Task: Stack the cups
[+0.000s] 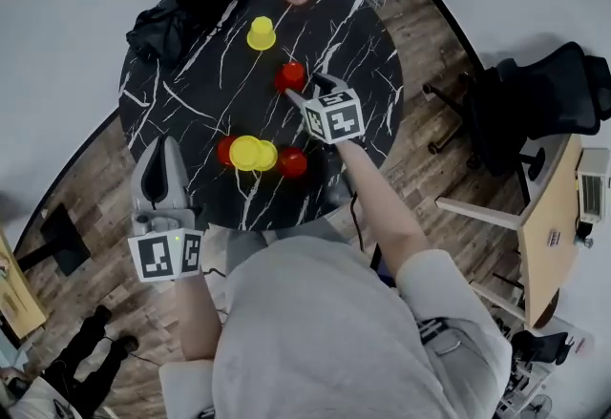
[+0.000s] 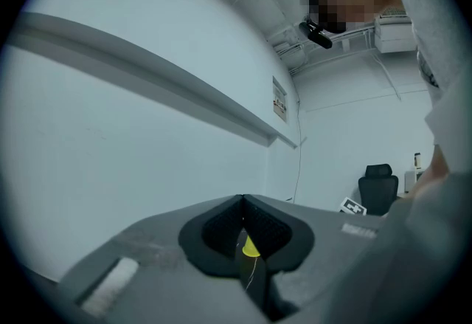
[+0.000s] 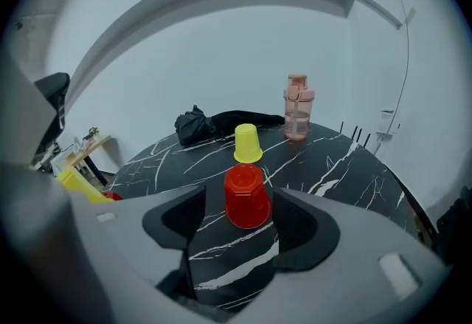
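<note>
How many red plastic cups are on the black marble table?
3. One red plastic cup sits before the right gripper; one lies right of the yellow plastic cups, one left of them, partly covered. Nested cups may be hidden.

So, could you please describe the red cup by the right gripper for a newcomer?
On the round black marble table, look near the middle, between the lone yellow cup and the row of cups at the near edge. The red cup stands upside down by itself, just ahead of the right gripper's open jaws; the other red cups sit beside yellow ones.
</note>
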A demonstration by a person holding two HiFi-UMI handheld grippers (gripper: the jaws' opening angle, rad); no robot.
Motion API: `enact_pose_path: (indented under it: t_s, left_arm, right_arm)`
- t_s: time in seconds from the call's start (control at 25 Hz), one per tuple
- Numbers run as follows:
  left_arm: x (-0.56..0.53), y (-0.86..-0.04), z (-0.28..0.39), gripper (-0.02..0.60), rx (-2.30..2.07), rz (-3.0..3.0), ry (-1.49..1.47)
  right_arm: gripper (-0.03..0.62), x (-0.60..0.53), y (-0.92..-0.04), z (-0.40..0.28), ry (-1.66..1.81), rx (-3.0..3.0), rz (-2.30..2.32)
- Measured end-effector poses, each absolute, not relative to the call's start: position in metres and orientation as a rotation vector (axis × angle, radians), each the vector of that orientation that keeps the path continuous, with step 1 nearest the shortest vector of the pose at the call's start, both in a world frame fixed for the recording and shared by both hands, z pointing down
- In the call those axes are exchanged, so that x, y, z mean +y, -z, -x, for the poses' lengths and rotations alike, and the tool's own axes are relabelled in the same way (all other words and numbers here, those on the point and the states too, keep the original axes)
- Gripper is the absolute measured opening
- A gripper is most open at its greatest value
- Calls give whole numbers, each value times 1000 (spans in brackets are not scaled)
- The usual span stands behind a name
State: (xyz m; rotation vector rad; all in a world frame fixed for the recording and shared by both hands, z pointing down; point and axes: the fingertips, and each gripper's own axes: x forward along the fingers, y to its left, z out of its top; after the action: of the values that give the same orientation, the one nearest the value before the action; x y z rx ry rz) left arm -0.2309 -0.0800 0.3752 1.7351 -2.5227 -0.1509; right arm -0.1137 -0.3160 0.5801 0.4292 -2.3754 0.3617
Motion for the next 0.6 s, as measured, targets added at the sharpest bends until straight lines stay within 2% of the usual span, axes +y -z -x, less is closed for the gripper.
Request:
enact_pose_path:
  t_s: [0.2, 0.28, 0.36, 0.6]
  left_arm:
    - [-69, -380, 234, 6, -2561, -1661, 124]
    - [-64, -381, 235, 6, -2570, -1643, 116]
    - [-60, -382, 237, 6, -2576, -1631, 108]
    - [-60, -380, 243, 5, -2566, -1658, 110]
  right_arm:
    - [278, -328, -601, 125, -352, -2341, -438]
    - [261, -332, -604, 128, -347, -2339, -453]
    - [212, -334, -605, 129, -325, -2343, -463]
    - [207, -324, -584, 125, -296, -2399, -469]
